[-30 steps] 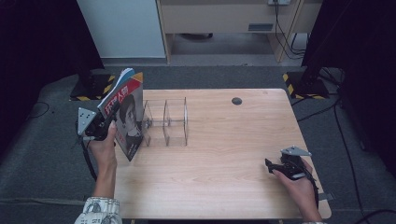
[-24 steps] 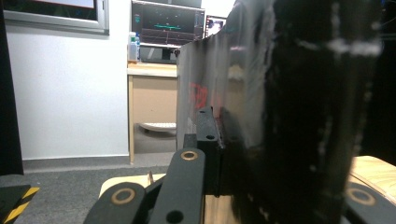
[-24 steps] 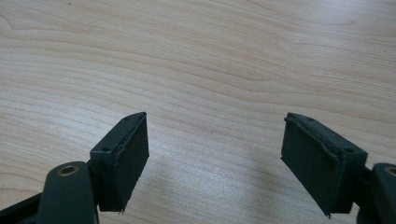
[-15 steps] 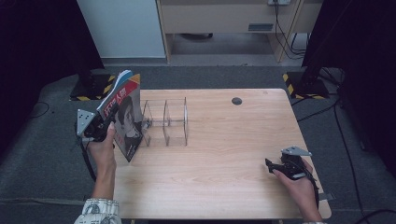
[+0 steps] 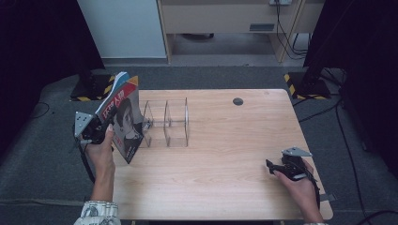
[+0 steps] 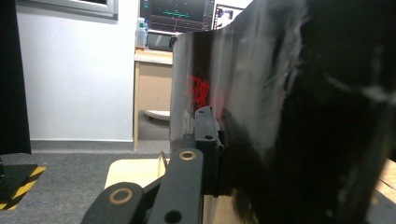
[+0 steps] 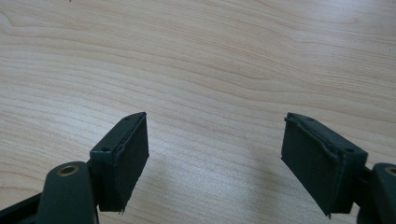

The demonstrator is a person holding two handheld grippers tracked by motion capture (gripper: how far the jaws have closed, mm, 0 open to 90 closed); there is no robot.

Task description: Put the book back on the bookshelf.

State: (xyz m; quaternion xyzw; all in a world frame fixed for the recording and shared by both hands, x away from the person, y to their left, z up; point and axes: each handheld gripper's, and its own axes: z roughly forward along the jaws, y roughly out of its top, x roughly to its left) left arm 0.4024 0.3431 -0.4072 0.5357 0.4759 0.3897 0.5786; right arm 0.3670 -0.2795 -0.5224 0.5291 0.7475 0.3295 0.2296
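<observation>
Just left of the clear acrylic divider rack (image 5: 166, 123), you held the magazine (image 5: 123, 117) upright and tilted, its lower edge close to the wooden table (image 5: 225, 150). Your left gripper (image 5: 96, 131) was clamped on the magazine's outer edge — in the left gripper view the near jaw pressed flat against the dark glossy cover (image 6: 280, 116). Gripping it by that edge kept the cover facing the rack's slots, probably so you could slide it in standing between the dividers. Far to the right of the rack, near the table's front corner, your right gripper (image 5: 277, 167) rested low over bare wood with its jaws wide apart and nothing between them — parked out of the way, I'd judge, since the magazine needed only one hand.
</observation>
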